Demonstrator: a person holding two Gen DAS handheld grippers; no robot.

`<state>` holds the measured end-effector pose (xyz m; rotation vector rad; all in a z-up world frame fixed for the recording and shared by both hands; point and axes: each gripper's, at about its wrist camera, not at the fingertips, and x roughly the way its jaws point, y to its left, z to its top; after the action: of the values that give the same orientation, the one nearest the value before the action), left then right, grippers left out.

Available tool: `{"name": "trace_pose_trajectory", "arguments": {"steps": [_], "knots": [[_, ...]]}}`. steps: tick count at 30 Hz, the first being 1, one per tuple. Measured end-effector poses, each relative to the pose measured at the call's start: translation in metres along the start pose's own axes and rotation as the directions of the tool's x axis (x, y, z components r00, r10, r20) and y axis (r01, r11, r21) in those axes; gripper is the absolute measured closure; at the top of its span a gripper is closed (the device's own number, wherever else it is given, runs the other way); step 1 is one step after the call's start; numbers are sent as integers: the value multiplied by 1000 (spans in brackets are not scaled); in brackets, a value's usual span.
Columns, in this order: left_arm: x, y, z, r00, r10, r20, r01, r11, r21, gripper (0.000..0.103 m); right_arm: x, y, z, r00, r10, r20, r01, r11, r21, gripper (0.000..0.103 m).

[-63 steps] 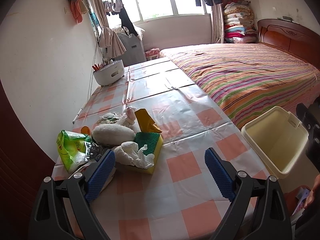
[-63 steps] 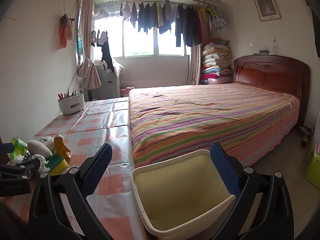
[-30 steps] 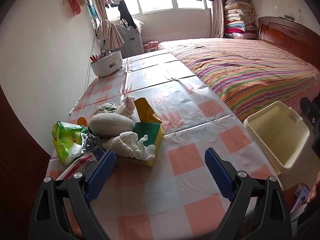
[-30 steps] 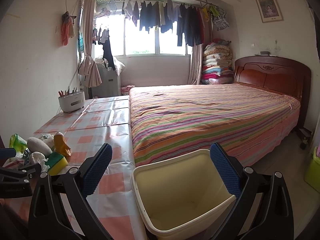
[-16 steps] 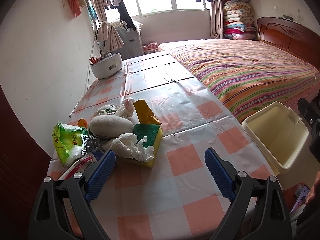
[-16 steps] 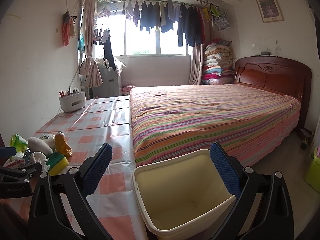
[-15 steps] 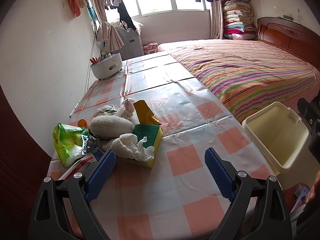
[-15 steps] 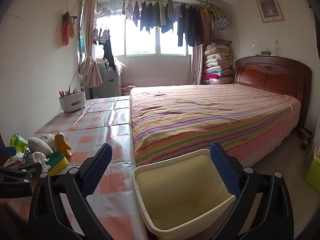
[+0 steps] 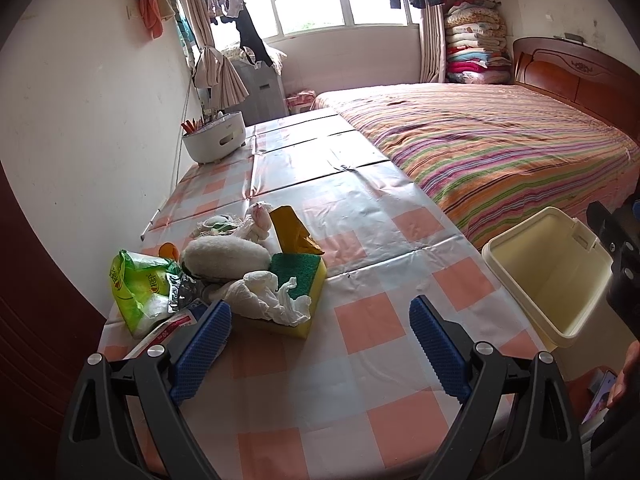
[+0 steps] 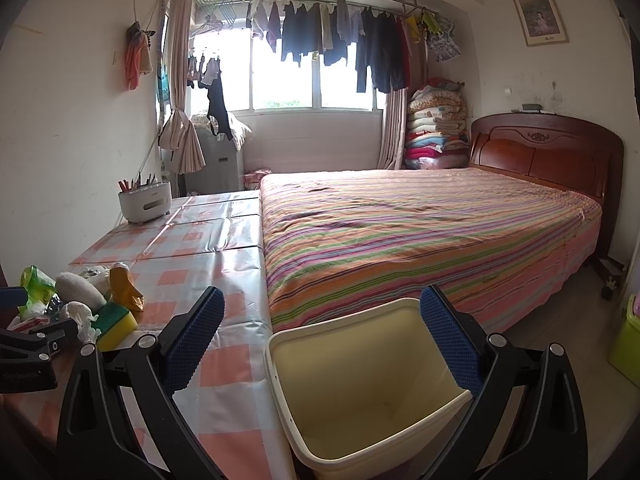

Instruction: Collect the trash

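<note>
Both grippers stand with their blue pads wide apart and nothing between them. From its own camera, the left gripper (image 9: 320, 332) hovers low over the checked bench (image 9: 360, 240), and the heap of trash lies just ahead of its left pad. Nearest that pad is a crumpled white tissue (image 9: 268, 298), draped over a yellow sponge with a green scouring face (image 9: 298, 280). Behind the sponge stands a torn yellow wrapper (image 9: 290, 226), and to the left of it lies a fluffy white pad (image 9: 226, 254). Further left, beside the left pad, a green and white plastic bag (image 9: 138, 284) sits at the bench edge, with a flat red and white packet (image 9: 168, 328) partly hidden under the pad. Far ahead, near the wall, a white holder with pens (image 9: 214, 142) stands on the bench.

The right gripper (image 10: 322, 336) hangs off the bench's right side, directly above a cream waste bin (image 10: 280, 344), whose open mouth lies between and below its two pads. The bin looks empty. It stands on the floor, close against the bench edge on its left, with the striped bed (image 10: 420, 224) ahead. The trash heap lies well to the left of this gripper.
</note>
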<state>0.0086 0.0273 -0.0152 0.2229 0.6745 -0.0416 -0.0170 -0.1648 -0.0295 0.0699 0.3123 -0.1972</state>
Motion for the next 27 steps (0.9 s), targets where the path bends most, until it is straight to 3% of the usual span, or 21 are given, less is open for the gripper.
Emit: {"name": "trace_pose_trajectory", "arguments": {"steps": [27], "knots": [[-5,2,-1,1000,-16,13,16,1000,-4,14,4,4,-1,1000,-6,-12,5,1000,-8,6]]}}
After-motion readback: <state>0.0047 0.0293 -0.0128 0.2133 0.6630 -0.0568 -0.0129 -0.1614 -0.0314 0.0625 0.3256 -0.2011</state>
